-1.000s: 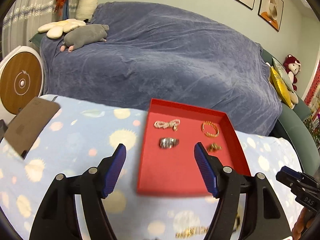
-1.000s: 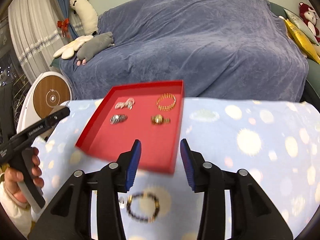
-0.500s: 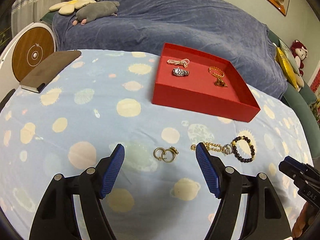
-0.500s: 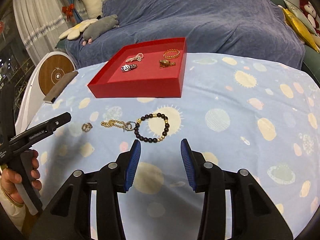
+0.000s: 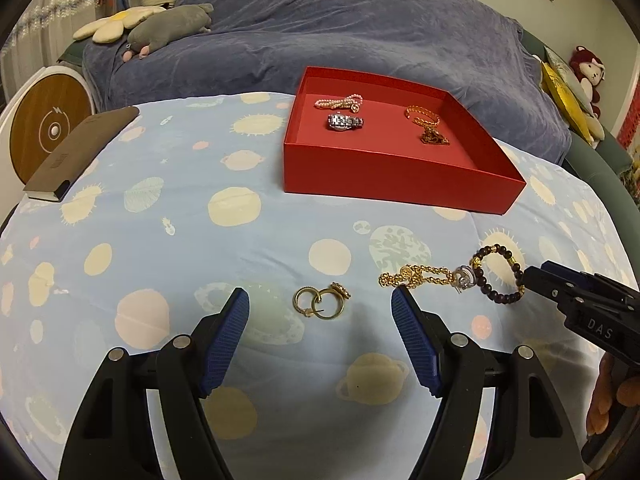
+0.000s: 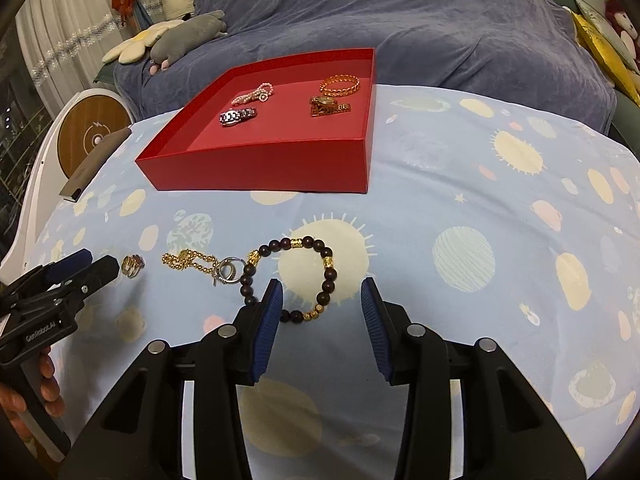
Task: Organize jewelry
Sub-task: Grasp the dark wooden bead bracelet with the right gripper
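Note:
A red tray (image 5: 392, 176) (image 6: 256, 168) on the table holds a pearl bracelet (image 5: 339, 102), a silver watch (image 5: 345, 121), a gold bangle (image 5: 422, 114) and a gold watch (image 6: 329, 105). On the cloth lie gold rings (image 5: 320, 303) (image 6: 133, 265), a gold chain (image 5: 418, 277) (image 6: 192, 260) with a silver clasp, and a dark bead bracelet (image 5: 500, 278) (image 6: 294, 278). My left gripper (image 5: 320, 300) is open and empty, just short of the rings. My right gripper (image 6: 322, 292) is open and empty, its fingers at the bead bracelet's near edge.
A brown notebook (image 5: 80, 152) lies at the table's left edge. A white round device with a wooden face (image 5: 44, 128) stands beyond it. A sofa under a blue blanket (image 5: 340, 32) with plush toys is behind the table.
Both grippers pulled back from the tray and lowered toward the cloth. The loose rings, chain and bead bracelet came into view and now sit close to the fingers.

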The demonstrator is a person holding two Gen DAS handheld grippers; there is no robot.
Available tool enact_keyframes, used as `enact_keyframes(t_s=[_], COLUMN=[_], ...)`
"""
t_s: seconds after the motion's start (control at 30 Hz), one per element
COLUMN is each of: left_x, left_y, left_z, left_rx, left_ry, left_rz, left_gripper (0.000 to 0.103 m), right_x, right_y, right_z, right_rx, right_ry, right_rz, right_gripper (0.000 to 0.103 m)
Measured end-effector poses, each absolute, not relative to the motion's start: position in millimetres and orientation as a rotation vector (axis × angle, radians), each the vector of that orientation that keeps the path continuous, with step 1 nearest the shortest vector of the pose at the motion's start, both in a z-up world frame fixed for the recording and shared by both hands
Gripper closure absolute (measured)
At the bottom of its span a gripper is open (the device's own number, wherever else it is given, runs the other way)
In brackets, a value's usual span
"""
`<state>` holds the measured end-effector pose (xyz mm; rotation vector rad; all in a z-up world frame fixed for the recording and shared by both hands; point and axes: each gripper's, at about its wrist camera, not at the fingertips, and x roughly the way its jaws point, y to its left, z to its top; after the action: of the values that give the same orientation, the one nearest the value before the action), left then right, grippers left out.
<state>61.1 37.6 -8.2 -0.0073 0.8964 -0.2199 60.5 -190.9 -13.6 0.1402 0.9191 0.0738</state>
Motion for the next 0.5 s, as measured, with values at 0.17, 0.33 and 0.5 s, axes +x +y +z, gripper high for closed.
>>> enact_keyframes(t_s=[0.17, 0.33, 0.5], left_x=[62, 62, 62], left_y=[39, 38, 33], left_z=[-12, -14, -14], left_rx=[-0.014, -0.007, -0.009], left_ry=[0.908, 0.910, 0.910], left_rz=[-0.223, -0.223, -0.222], left_gripper=[0.032, 0.032, 0.032], right_x=[69, 72, 71], right_y=[-188, -186, -185], right_z=[-22, -28, -28], right_rx=[0.123, 0.107, 0.064], right_ry=[0.934, 0.939, 0.933], right_rz=[0.065, 0.064, 0.046], right_gripper=[0.066, 0.072, 0.086])
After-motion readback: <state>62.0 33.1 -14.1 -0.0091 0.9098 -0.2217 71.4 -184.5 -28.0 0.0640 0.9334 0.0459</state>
